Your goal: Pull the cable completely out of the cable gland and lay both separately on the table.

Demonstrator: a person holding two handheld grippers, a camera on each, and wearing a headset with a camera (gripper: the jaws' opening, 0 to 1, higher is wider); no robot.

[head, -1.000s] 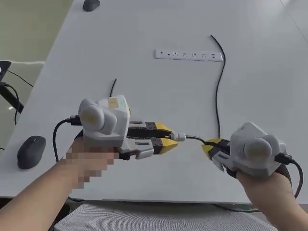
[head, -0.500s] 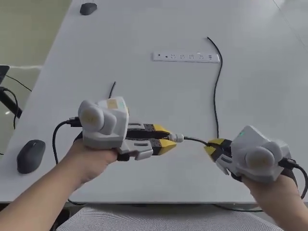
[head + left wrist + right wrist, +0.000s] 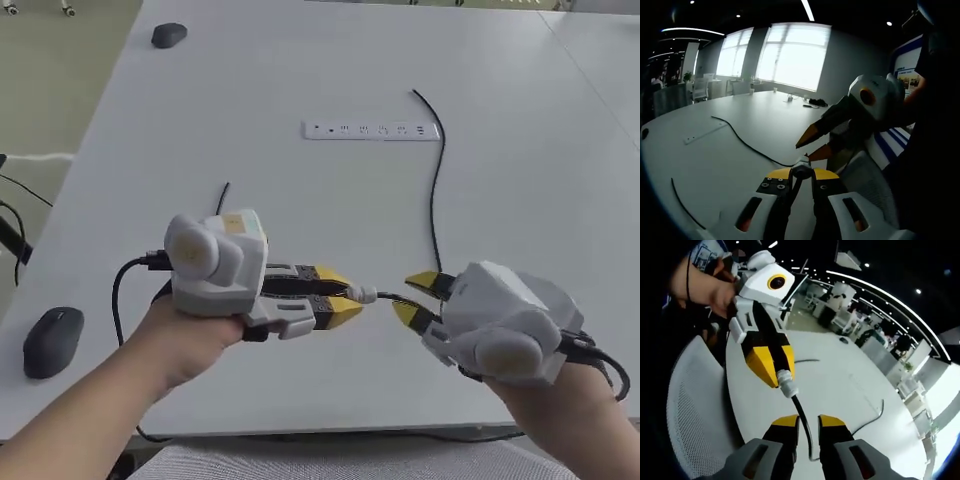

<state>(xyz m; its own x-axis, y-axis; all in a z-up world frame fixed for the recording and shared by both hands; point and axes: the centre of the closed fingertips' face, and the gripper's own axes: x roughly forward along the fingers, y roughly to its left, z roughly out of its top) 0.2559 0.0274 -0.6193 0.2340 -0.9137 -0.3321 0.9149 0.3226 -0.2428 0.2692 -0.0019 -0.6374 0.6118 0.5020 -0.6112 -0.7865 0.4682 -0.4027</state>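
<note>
My left gripper (image 3: 345,297) is shut on the small pale cable gland (image 3: 362,294), held level above the table's near edge. In the left gripper view the gland (image 3: 802,170) sits clamped at the tips. A thin black cable (image 3: 436,200) leaves the gland, passes between the jaws of my right gripper (image 3: 410,298), then runs away across the white table (image 3: 300,70). The right jaws are open, spread above and below the cable. In the right gripper view the cable (image 3: 799,407) hangs from the gland (image 3: 786,381) and runs down through the gap of my right gripper (image 3: 808,422).
A white power strip (image 3: 372,130) lies mid-table beyond the grippers. A dark mouse (image 3: 52,340) rests at the near left, another mouse (image 3: 168,34) at the far left. A short black wire (image 3: 222,195) lies behind the left gripper. A mesh chair seat (image 3: 695,405) is below the table edge.
The right gripper's jaws, closed around the cable before, have spread apart, and it has shifted slightly left toward the gland. The left gripper still holds the gland. The head camera has tilted.
</note>
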